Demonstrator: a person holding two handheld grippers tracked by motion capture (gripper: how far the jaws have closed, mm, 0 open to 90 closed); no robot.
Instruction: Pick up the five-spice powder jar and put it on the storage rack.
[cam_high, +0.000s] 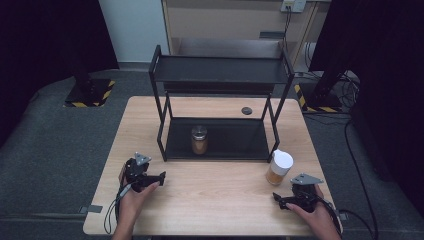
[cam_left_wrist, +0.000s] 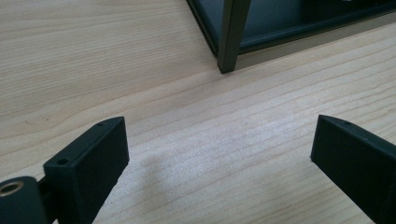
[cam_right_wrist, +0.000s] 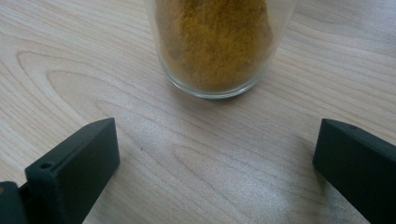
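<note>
High view is dim at the edges: floor and curtains go near black, only the table (cam_high: 210, 195) is evenly lit, from overhead. It's soft and low-res, with fine detail lost. The rack (cam_high: 220, 107) throws little shadow and its lower shelf reads dark. My left gripper view is bright, with a pale sheen on the wood between the jaws and a faint soft shadow by the left one. My right gripper view is sharp on the grain; the spice jar (cam_right_wrist: 215, 46) casts a soft shadow toward me, and its glass base has mild glare.
</note>
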